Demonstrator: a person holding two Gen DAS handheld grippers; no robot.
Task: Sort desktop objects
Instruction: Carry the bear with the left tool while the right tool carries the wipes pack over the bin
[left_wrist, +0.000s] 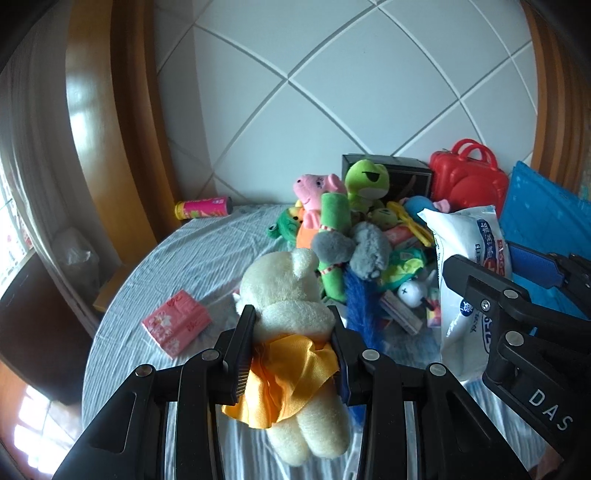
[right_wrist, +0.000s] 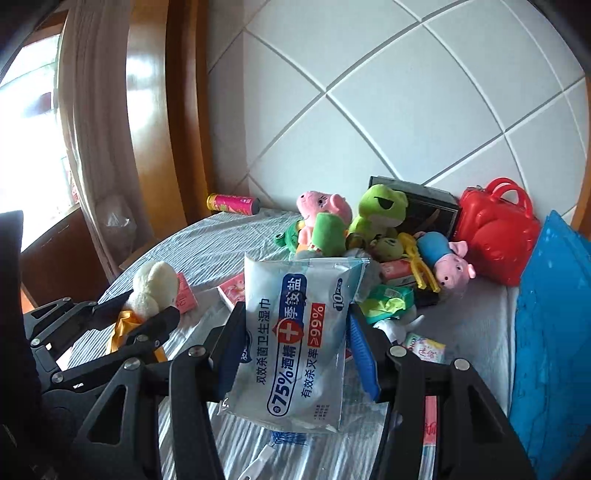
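Note:
My left gripper is shut on a cream plush bear with an orange ribbon, lifted above the table. The same bear shows at the left of the right wrist view, in the left gripper. My right gripper is shut on a white and blue pack of wet wipes, also off the table; the pack and right gripper appear at the right of the left wrist view. Behind both lies a heap of plush toys: a green frog, a pink pig, a grey toy.
A striped pale cloth covers the table. A pink tissue pack lies at left, a pink can by the wall. At the back stand a dark box and a red case. A blue sheet lies at right.

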